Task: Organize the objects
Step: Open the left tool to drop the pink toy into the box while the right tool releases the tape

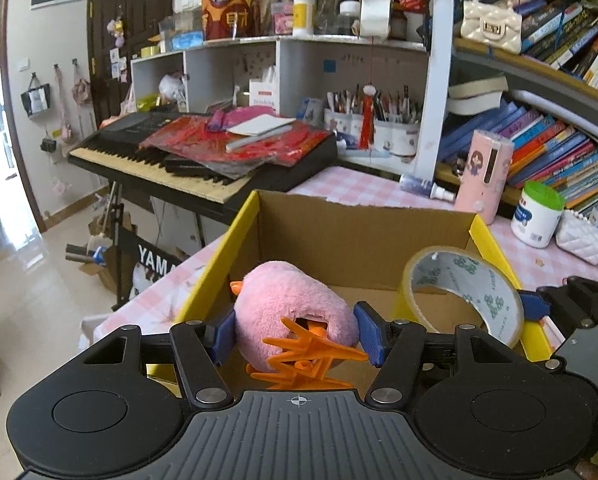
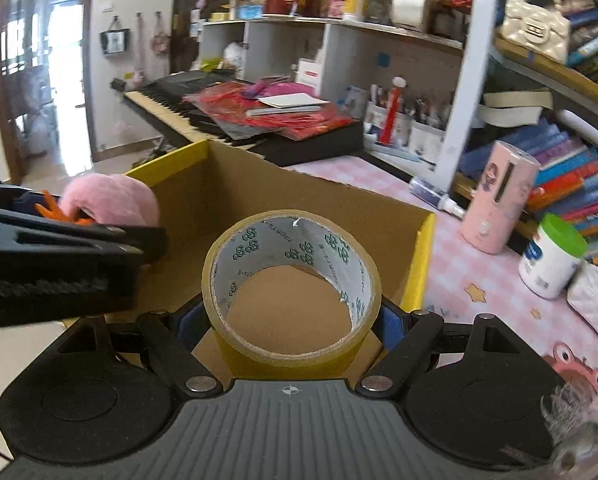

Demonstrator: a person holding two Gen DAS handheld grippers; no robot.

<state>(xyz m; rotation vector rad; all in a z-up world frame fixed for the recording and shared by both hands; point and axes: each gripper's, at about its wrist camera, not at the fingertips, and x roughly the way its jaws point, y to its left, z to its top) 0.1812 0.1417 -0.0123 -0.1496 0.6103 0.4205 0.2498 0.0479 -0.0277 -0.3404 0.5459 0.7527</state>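
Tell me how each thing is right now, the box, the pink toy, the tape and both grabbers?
Box: open on top, standing on the pink checked table.
Pink toy: held over the box, orange feet toward the camera.
Tape: held over the box, hole facing up.
Left gripper: shut on the pink toy.
Right gripper: shut on the tape.
White jar: upright, green lid on.
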